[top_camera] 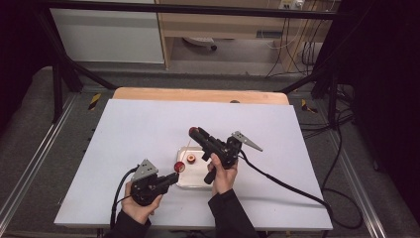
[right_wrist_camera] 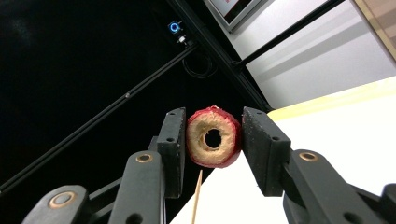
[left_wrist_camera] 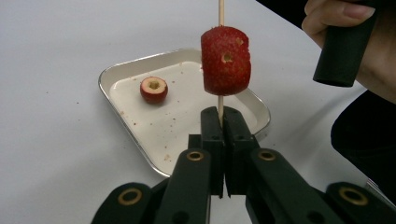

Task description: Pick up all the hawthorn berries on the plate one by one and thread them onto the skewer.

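Above the tray, my left claw clamps a skewer upright, one cored fruit threaded on it. My right claw squeezes a second fruit, its hole facing the camera.

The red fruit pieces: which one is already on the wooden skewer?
The fruit piece above the left gripper, pierced by the skewer. Another lies in the tray; the right gripper holds a third.
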{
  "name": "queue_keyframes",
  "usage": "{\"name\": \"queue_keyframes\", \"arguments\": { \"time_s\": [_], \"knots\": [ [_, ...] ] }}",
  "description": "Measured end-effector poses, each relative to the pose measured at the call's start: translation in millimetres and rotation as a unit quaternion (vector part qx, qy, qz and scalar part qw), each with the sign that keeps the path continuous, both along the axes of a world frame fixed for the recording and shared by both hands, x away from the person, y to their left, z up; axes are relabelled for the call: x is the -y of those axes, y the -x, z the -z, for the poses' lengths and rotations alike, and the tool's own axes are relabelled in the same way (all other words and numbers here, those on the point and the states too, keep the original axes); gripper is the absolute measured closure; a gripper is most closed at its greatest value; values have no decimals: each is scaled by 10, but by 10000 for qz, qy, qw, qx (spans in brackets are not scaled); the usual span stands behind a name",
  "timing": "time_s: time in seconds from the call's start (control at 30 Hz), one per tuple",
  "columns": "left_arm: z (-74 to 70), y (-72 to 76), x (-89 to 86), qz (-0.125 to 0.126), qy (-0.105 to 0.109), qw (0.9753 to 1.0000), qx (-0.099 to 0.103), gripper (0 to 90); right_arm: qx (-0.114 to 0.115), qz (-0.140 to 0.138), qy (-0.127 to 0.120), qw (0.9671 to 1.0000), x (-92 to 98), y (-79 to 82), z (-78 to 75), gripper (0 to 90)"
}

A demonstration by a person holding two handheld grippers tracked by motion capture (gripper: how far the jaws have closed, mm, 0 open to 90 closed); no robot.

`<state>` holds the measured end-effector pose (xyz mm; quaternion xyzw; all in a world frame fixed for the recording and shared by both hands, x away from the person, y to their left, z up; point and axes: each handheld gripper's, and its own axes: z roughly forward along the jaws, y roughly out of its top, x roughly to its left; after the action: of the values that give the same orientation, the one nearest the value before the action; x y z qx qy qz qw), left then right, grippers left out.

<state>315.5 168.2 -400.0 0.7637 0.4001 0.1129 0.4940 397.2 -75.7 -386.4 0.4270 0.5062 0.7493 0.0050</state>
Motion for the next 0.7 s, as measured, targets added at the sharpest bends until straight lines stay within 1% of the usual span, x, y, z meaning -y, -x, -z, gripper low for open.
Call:
{"name": "queue_keyframes", "arguments": {
  "time_s": [0.1, 0.2, 0.47, 0.7],
  "knots": [
    [2, -6, -2, 5, 26, 10000, -26, 881, 14, -9, -47, 10000, -7, 7, 5, 617],
    [0, -7, -5, -6, 44, 10000, -37, 881, 9, -15, -43, 10000, -11, 11, 13, 617],
    [5, -9, 5, 5, 29, 10000, -39, 881, 11, -30, -71, 10000, -25, 11, 33, 618],
    [4, -13, 3, -12, 57, 10000, -52, 881, -47, -93, -96, 9999, -54, 26, 74, 618]
  ]
}}
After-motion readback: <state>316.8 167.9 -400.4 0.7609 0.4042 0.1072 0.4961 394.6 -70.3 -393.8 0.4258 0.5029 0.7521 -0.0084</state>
